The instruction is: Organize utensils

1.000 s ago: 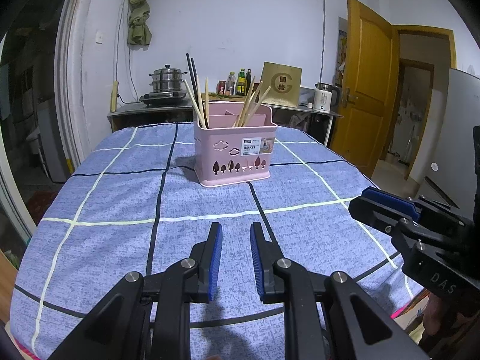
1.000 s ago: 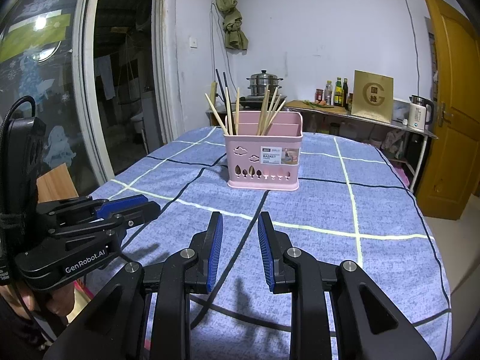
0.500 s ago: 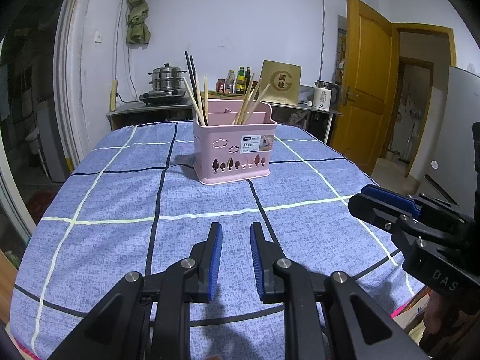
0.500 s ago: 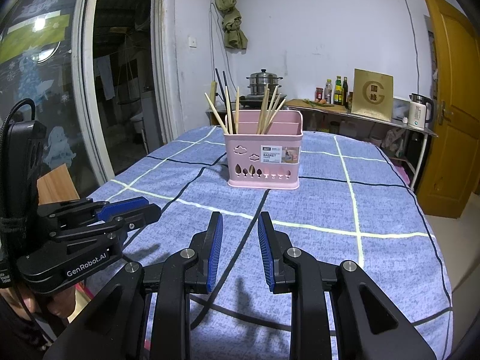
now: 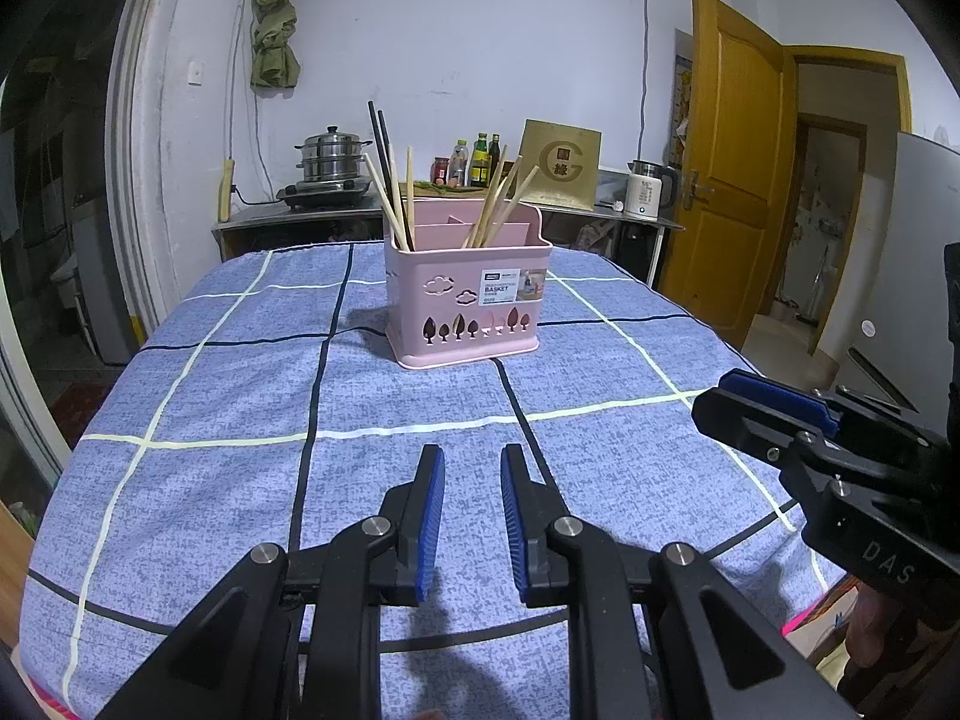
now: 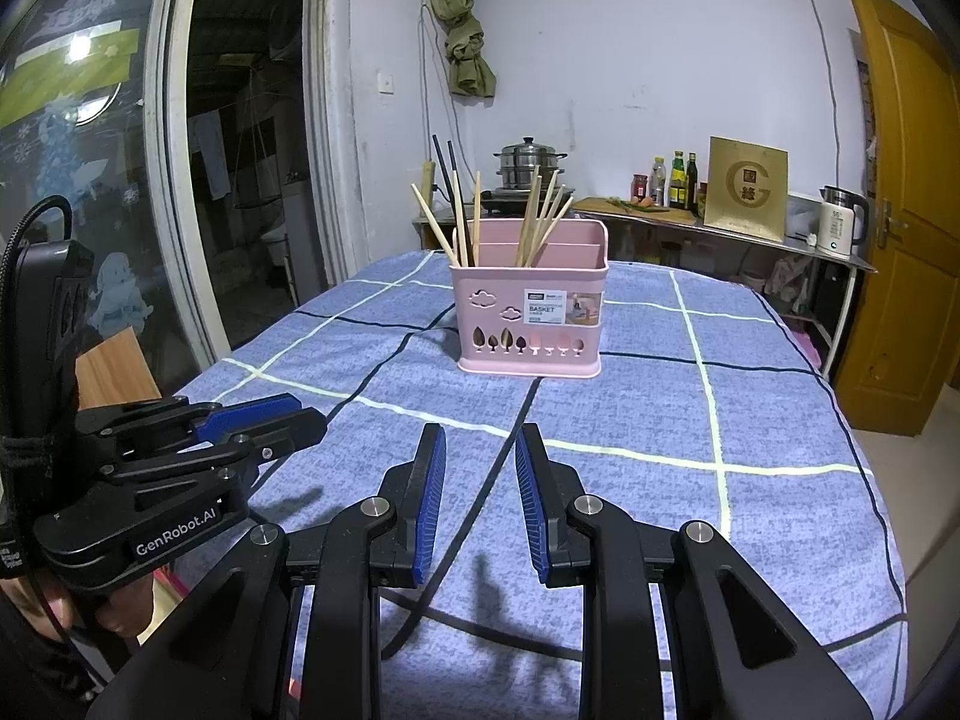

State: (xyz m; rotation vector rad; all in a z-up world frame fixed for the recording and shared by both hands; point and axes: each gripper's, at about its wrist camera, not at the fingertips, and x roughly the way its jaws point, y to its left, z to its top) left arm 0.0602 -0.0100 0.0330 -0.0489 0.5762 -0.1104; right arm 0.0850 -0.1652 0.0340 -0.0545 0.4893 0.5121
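Several wooden chopsticks (image 5: 489, 207), two black, upright in pink basket (image 5: 468, 306)

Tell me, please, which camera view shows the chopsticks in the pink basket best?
The left wrist view: the chopsticks stand out against the pale wall above the pink basket. In the right wrist view, they overlap the stove clutter behind.

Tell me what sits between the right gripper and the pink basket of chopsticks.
Nothing visible does. Only bare blue checked tablecloth lies between the right gripper and the pink basket. The left gripper is off to the side, out of that line.
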